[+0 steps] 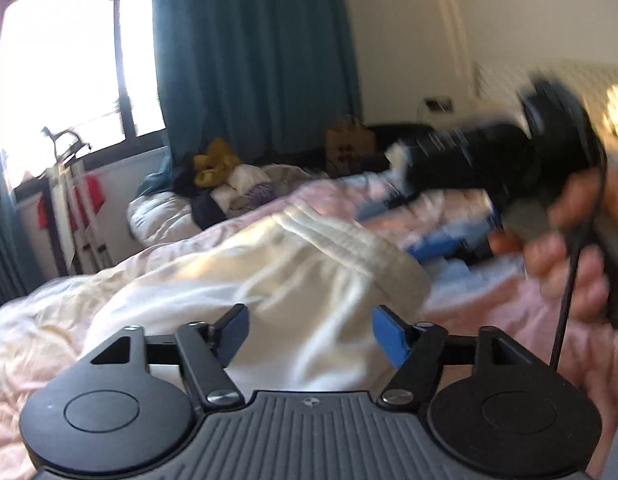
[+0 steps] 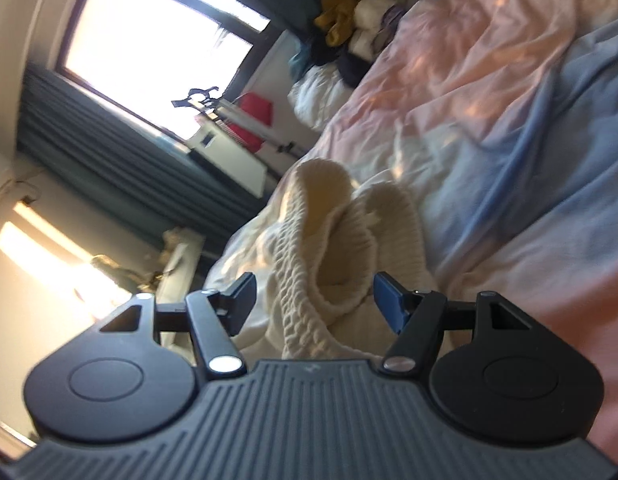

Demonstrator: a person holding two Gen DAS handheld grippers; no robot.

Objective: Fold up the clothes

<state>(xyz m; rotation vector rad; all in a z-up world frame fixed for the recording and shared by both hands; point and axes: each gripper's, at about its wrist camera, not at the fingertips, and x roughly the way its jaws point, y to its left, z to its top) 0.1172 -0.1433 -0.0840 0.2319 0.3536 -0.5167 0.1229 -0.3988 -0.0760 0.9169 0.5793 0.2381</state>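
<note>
In the left wrist view, the left gripper (image 1: 310, 330) has its blue-padded fingers (image 1: 390, 336) spread wide, with nothing pinched between them; a cream garment (image 1: 293, 264) with a ribbed elastic waistband lies just ahead and beneath them on the pink and blue bedsheet (image 1: 461, 208). To the right, blurred by motion, a hand (image 1: 569, 240) grips the other black gripper handle. A pile of clothes (image 1: 225, 184) sits at the far end of the bed, before teal curtains (image 1: 249, 52) and a bright window (image 1: 69, 72). In the right wrist view, tilted sideways, the right gripper (image 2: 313, 300) also stands with fingers spread, the garment's bunched ribbed waistband (image 2: 329, 240) lying between and ahead of them, uncaught, on the bedsheet (image 2: 529, 140).
</note>
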